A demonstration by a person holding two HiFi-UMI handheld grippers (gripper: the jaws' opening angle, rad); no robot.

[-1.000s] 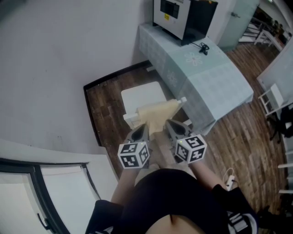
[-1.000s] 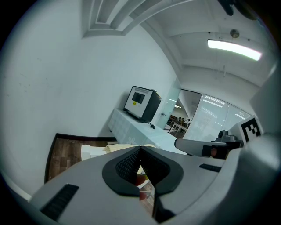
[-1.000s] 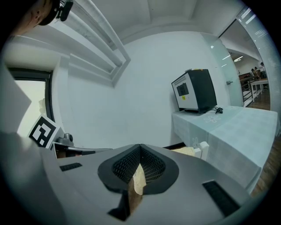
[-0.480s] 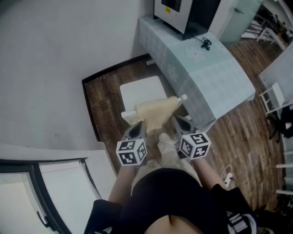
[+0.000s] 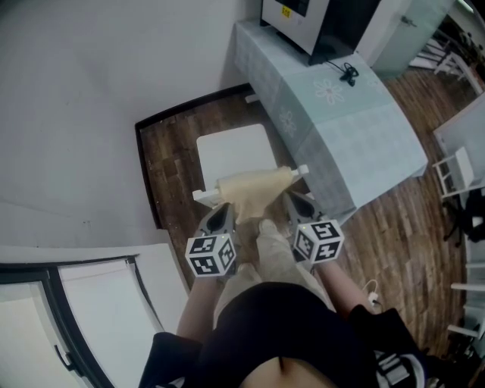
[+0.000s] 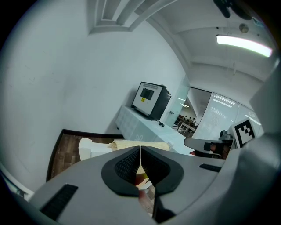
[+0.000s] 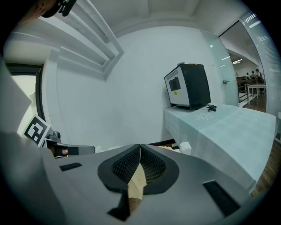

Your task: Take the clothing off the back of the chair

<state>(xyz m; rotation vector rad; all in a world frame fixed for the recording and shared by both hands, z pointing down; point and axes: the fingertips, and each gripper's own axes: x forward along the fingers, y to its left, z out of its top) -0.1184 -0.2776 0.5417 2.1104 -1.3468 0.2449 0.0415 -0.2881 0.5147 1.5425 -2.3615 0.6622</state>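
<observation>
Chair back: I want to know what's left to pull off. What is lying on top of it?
A beige garment is draped over the chair back, trailing toward the person. It covers the top rail; only the white ends show.

A: Where do we look from?
B: From the head, steeply down from well above on the chair [image 5: 231, 151] and table [image 5: 356, 129].
A: And the other two?
B: We ride the left gripper [image 5: 220, 216] and right gripper [image 5: 297, 204], low and close, facing forward along the jaws. All three share the chair, the cloth [image 5: 254, 186] on its back, the table and the box [image 5: 326, 23]; each gripper view catches the other gripper at its edge.
</observation>
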